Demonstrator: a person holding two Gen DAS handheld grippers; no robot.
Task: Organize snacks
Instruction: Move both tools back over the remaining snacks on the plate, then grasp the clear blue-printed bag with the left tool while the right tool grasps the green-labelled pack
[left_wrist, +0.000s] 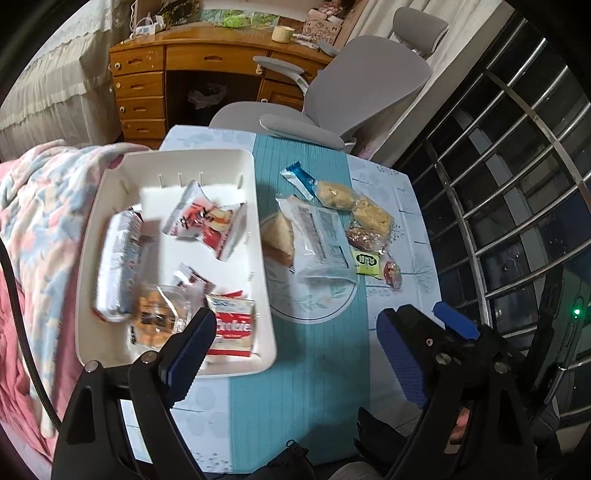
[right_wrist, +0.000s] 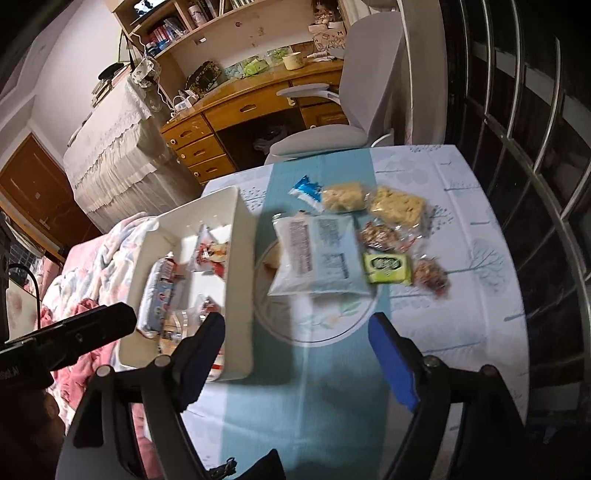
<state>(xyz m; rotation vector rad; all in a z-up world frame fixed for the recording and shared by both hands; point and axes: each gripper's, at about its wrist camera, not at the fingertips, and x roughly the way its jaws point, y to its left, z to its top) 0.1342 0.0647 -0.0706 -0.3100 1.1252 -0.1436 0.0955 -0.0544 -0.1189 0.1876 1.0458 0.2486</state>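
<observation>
A white bin (left_wrist: 260, 236) on the table's left holds several snack packets, among them a red-and-white one (left_wrist: 207, 221) and a cookie pack (left_wrist: 234, 328). To its right a pale blue packet (left_wrist: 321, 240) lies over a plate (left_wrist: 314, 312), with a green packet (left_wrist: 367, 262), yellow crispy bars (left_wrist: 373, 216) and a blue-white wrapper (left_wrist: 299, 177) around it. My left gripper (left_wrist: 295, 325) hangs open over the teal runner beside the bin, nothing between its fingers. My right gripper (right_wrist: 295, 325) is open too, above the plate's (right_wrist: 325, 326) near rim, in front of the blue packet (right_wrist: 317, 254) and the bin (right_wrist: 242, 258).
A grey office chair (left_wrist: 354, 88) stands behind the table, with a wooden desk (left_wrist: 147, 81) beyond it. A pink and blue blanket (left_wrist: 44, 206) lies on the bed to the left. A metal window grille (left_wrist: 517, 177) runs along the right side.
</observation>
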